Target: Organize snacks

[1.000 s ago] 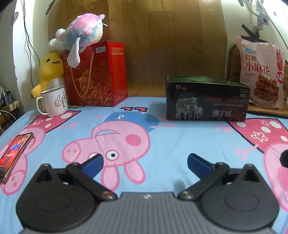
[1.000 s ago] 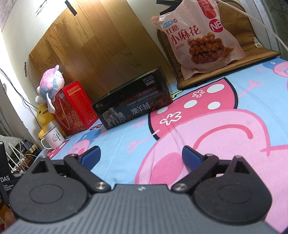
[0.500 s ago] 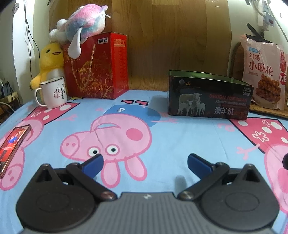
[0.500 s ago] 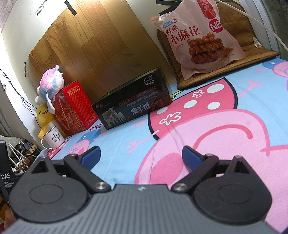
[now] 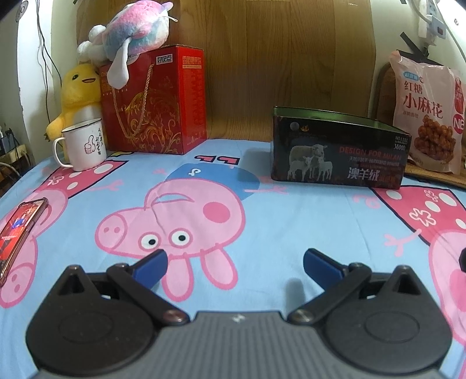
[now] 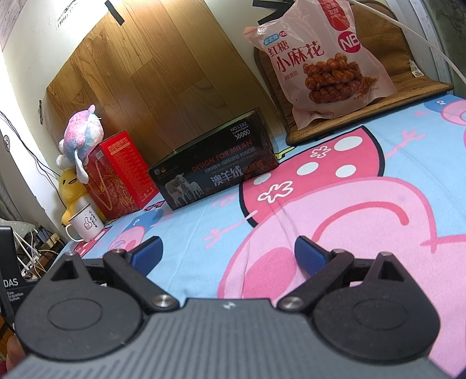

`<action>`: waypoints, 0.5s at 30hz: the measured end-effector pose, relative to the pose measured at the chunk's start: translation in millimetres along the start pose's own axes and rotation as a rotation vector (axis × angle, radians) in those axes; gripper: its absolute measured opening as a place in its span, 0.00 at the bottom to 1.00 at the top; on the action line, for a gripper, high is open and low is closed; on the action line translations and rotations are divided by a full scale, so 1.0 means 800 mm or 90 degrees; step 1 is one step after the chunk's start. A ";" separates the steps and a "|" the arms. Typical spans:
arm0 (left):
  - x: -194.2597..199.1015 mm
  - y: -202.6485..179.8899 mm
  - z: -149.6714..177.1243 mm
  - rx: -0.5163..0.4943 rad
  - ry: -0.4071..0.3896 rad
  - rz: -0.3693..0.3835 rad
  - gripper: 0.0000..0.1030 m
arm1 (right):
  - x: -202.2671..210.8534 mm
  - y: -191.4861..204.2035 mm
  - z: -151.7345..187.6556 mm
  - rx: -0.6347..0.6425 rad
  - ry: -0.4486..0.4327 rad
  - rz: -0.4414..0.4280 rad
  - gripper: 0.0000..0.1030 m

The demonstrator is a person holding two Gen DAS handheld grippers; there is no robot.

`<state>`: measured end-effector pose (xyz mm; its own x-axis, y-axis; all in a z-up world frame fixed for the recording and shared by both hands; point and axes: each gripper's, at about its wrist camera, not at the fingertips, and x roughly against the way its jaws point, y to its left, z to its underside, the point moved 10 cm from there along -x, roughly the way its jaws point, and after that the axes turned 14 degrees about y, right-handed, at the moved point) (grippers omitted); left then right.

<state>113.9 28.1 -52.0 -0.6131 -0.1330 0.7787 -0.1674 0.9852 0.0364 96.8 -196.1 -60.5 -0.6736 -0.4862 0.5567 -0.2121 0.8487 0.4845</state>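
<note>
Two hand-held grippers are in view, both released and carrying nothing: the left hand-held gripper (image 5: 234,263) and the right hand-held gripper (image 6: 227,252) each hover low over the cartoon-pig bedsheet (image 5: 305,215) with their blue pads well apart.

Change noted: over the last second the left hand-held gripper's view has crept forward and turned slightly, so the dark box (image 5: 337,151) and the red gift box (image 5: 154,102) now sit larger and further right in its frame. The right hand-held gripper's view has not shifted. Nothing on the bed has been moved. Judgement: the task is at its opening approach, with no snack yet handled.

Task item: the snack bag (image 6: 317,61), a pink pouch of fried dough twists, stands at the far right of the bed, propped nearly upright on a woven mat (image 6: 349,116) and leaning back against it. Its long axis runs top to bottom, printed face towards the grippers, sealed top edge uppermost. It stands just beside the dark box, which is open-topped (a likely destination, though that is inference only).

Other items: a white mug (image 5: 84,144), a yellow plush duck (image 5: 77,93), a pink plush toy (image 5: 134,26) on the red gift box, and a phone (image 5: 19,230) lying flat at the left edge.
</note>
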 end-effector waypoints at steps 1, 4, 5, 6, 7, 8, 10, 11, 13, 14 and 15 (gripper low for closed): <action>0.000 0.000 0.000 0.000 0.000 0.000 1.00 | 0.000 0.000 0.000 0.000 0.000 0.000 0.96; 0.000 0.000 0.000 -0.003 0.002 0.000 1.00 | 0.000 0.000 0.000 0.000 0.000 0.000 0.96; -0.001 0.000 0.000 -0.003 0.002 0.000 1.00 | 0.000 0.000 0.000 0.000 0.000 0.000 0.96; -0.001 0.000 0.000 -0.004 0.003 0.000 1.00 | 0.000 0.000 0.000 0.000 0.000 0.000 0.96; -0.001 0.000 0.000 -0.004 0.003 0.000 1.00 | 0.000 0.000 0.000 0.000 0.000 0.000 0.96; -0.001 0.000 0.000 -0.004 0.004 0.000 1.00 | 0.000 0.000 0.000 0.000 0.000 0.000 0.96; -0.002 -0.001 0.000 -0.004 0.005 0.000 1.00 | 0.000 0.000 0.000 0.000 0.000 0.000 0.96; -0.002 -0.001 0.000 -0.004 0.006 0.000 1.00 | 0.000 0.000 0.000 0.000 0.000 0.000 0.96; -0.002 -0.001 0.000 -0.004 0.006 0.000 1.00 | 0.000 0.000 0.000 0.000 0.000 0.000 0.96; -0.002 -0.001 0.000 -0.004 0.007 0.000 1.00 | 0.000 0.000 0.000 0.000 0.000 0.000 0.96; -0.002 -0.001 0.000 -0.004 0.007 0.001 1.00 | 0.000 0.000 0.000 0.000 0.000 0.000 0.96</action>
<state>114.8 27.5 -53.5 -0.6041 -0.1309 0.7861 -0.1620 0.9860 0.0396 97.2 -196.0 -60.5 -0.6734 -0.4858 0.5572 -0.2119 0.8490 0.4841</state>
